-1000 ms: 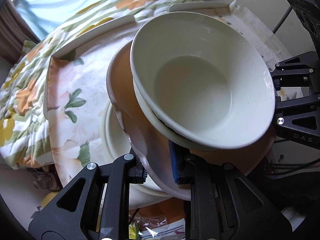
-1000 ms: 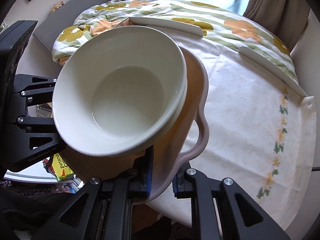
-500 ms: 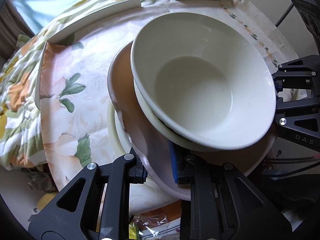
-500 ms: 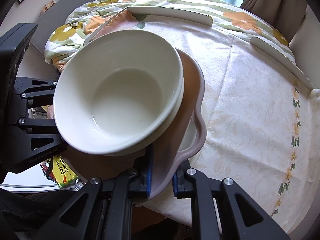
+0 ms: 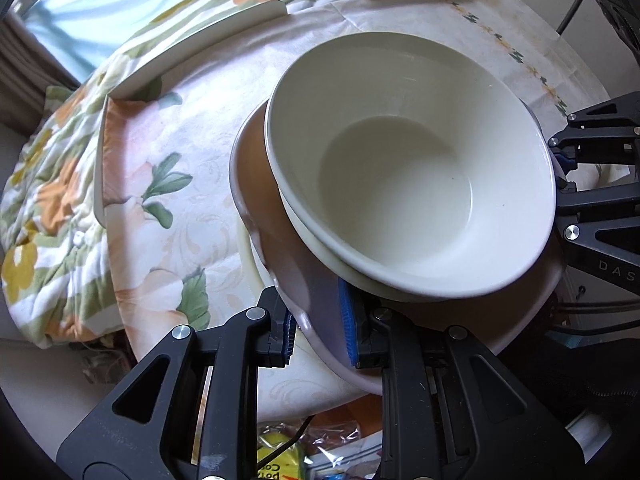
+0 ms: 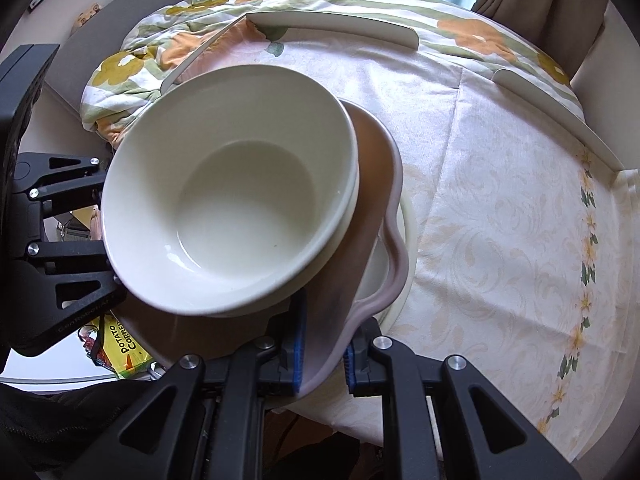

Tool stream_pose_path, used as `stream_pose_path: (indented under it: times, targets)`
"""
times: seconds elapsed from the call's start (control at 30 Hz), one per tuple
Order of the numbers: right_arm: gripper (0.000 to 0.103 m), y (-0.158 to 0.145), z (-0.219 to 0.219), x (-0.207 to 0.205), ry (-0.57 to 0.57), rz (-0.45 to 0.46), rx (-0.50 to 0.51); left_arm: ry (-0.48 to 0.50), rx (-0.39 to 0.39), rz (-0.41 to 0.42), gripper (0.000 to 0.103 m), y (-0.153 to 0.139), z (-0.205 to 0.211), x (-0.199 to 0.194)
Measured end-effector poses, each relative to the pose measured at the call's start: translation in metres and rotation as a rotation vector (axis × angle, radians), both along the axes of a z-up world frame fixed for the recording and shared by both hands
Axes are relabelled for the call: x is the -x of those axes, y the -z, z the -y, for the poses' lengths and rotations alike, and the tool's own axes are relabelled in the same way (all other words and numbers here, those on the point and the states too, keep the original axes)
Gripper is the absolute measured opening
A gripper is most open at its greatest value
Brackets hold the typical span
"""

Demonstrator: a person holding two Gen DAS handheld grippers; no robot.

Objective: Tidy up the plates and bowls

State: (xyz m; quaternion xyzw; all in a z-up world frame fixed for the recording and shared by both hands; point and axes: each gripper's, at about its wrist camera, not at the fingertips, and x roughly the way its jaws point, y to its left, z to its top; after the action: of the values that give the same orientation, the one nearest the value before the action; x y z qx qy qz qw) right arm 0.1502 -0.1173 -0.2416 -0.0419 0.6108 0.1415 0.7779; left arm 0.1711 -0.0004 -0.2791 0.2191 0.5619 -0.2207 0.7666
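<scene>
Gripping opposite rims of a pink plate (image 5: 276,248) carrying two nested bowls (image 5: 404,184), both grippers (image 5: 316,332) (image 6: 324,350) hover it over a cream plate (image 6: 402,240) on the table (image 6: 500,208); stacking remains.

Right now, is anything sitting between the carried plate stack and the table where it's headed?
Yes. A cream plate already lies on the tablecloth directly under the pink plate carrying the white bowls; nothing else visible intervenes.

Two black claws (image 5: 316,334) (image 6: 322,354), two stacked cream ceramic bowls (image 5: 400,184) (image 6: 236,196), one brown wavy-rimmed plate (image 5: 256,176) (image 6: 372,168), one pale cream plate beneath it on the tabletop (image 5: 250,256) (image 6: 406,248), and three white curved edge guards (image 5: 208,42) (image 6: 332,28) along the far side.
</scene>
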Motion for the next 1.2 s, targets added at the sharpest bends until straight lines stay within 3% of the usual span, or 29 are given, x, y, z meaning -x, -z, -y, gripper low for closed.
stream_pose_path:
  times: [0.17, 0.3, 0.63, 0.83, 1.07, 1.2]
  targets:
    - [0.014, 0.000, 0.000, 0.000, 0.007, 0.001, 0.007, 0.010, -0.061, 0.029, 0.018, -0.001, 0.008, 0.003]
    - [0.014, -0.001, 0.001, 0.000, 0.015, 0.003, 0.010, -0.020, 0.014, -0.073, 0.018, -0.001, -0.002, -0.006]
    - [0.014, -0.008, 0.002, -0.002, 0.048, -0.037, 0.022, 0.028, -0.007, -0.052, 0.019, -0.017, -0.003, -0.002]
    - [0.016, -0.031, 0.009, 0.006, 0.085, -0.022, 0.021, 0.040, -0.009, -0.050, 0.019, -0.032, -0.008, 0.006]
    - [0.016, -0.072, 0.021, 0.033, 0.130, 0.069, -0.023, -0.016, 0.031, 0.044, 0.019, -0.079, -0.023, 0.033]
    - [0.016, -0.116, 0.029, 0.058, 0.138, 0.207, -0.050, -0.148, 0.130, 0.198, 0.019, -0.133, -0.036, 0.055]
